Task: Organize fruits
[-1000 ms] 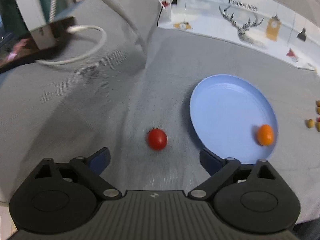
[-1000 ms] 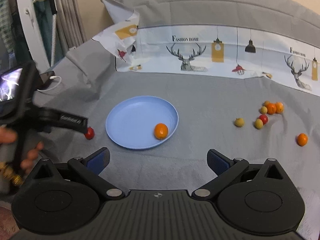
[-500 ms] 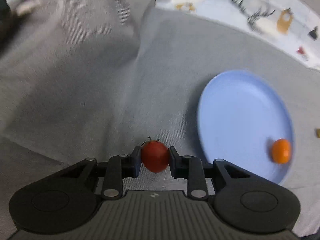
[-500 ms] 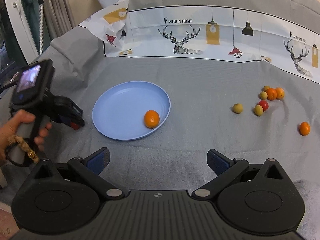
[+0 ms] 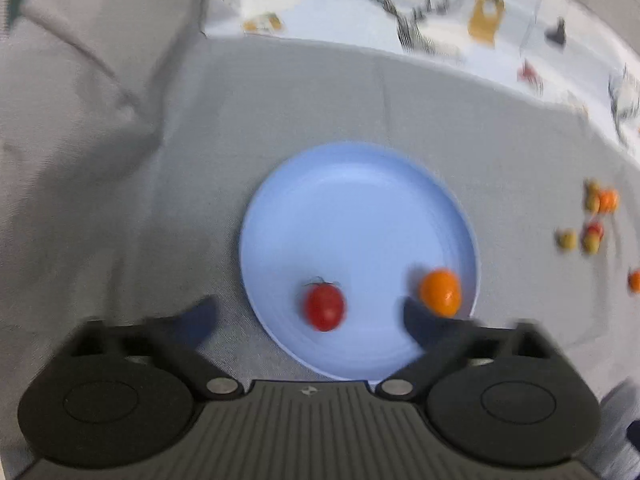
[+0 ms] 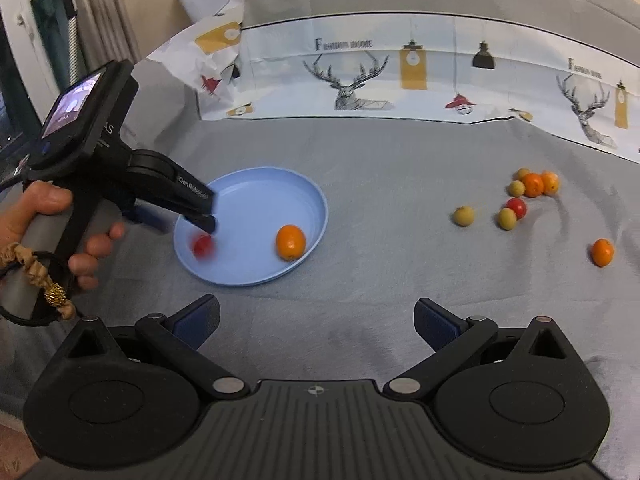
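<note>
A red cherry tomato (image 5: 324, 307) lies on the near side of the light blue plate (image 5: 352, 208), beside a small orange fruit (image 5: 440, 292). My left gripper (image 5: 308, 320) hangs just above the plate. Its jaws are opening wide and the tomato sits free between them, touched by neither finger. In the right wrist view the tomato (image 6: 203, 246) is blurred below the left gripper (image 6: 180, 220), which a hand holds at the plate's (image 6: 280, 188) left rim. My right gripper (image 6: 316, 316) is open and empty over the grey cloth, in front of the plate.
Several loose small fruits (image 6: 528, 188), orange, yellow-green and red, lie on the grey cloth to the right of the plate, with a single orange one (image 6: 602, 252) farther right. A printed deer cloth (image 6: 360, 80) runs along the back.
The left gripper shut on the tomato on the cloth, carried it right over the plate and opened. The tomato now lies on the plate. The right gripper stayed open.
</note>
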